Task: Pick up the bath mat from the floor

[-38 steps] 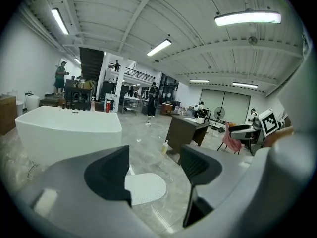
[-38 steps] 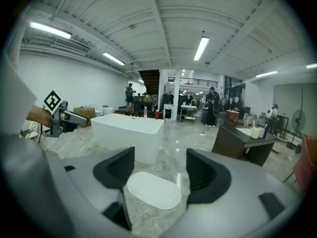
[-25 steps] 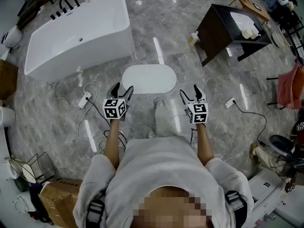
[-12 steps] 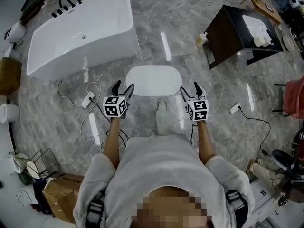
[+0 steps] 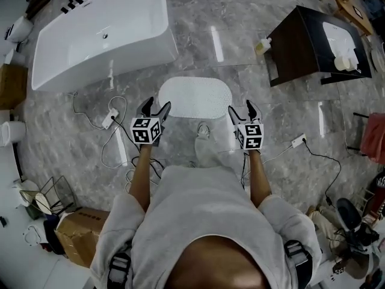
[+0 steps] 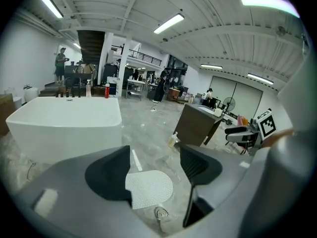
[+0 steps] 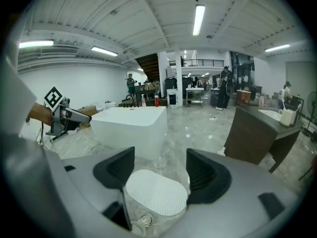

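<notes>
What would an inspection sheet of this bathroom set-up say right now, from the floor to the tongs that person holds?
Surface: grey marble floor, glossy, with streaks of reflected light.
Job's things: white oval bath mat lies flat on the floor, untouched.
Clutter: small bottle beside the dark cabinet; cardboard box and wire rack at lower left.
Grippers: left tongs and right tongs both open and empty, held over the mat's near side.
Cables: white power strip with a looping cord left of the mat; plug with a black cord on the right.
Surroundings: white bathtub beyond the mat.
</notes>
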